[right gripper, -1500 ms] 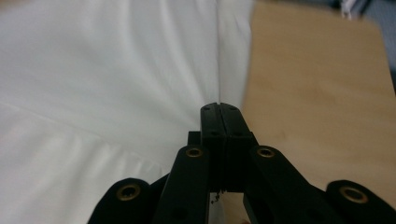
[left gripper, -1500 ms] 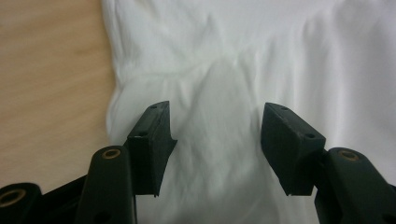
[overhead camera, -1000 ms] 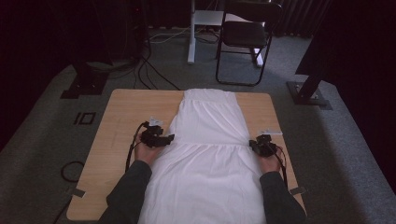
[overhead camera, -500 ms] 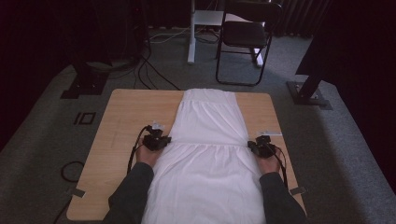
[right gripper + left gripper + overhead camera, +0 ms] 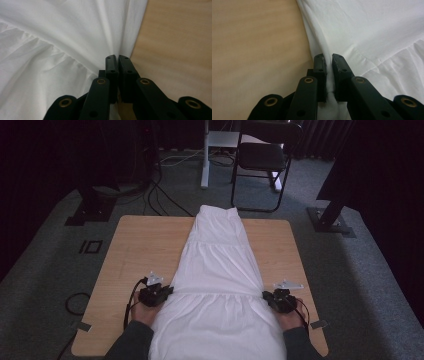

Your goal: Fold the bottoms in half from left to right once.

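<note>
Change since earlier frame: both grippers have drawn back toward the near edge of the desk [image 5: 135, 250], and the white tiered skirt [image 5: 220, 270] has come with them, so less of it hangs off the far edge.
Skirt position: lies lengthwise along the middle of the desk, narrow end far, wide end draping over the near edge.
Left gripper [image 5: 328, 62]: closed on the skirt's left side edge, cloth pinched between the jaws, just below the lower gathered seam.
Right gripper [image 5: 117, 60]: clamped on the skirt's right side edge at the same seam.
Step in hand: judged to be pulling the skirt flat and square.
Next move: likely equal, outward tension on both edges, then release.
</note>
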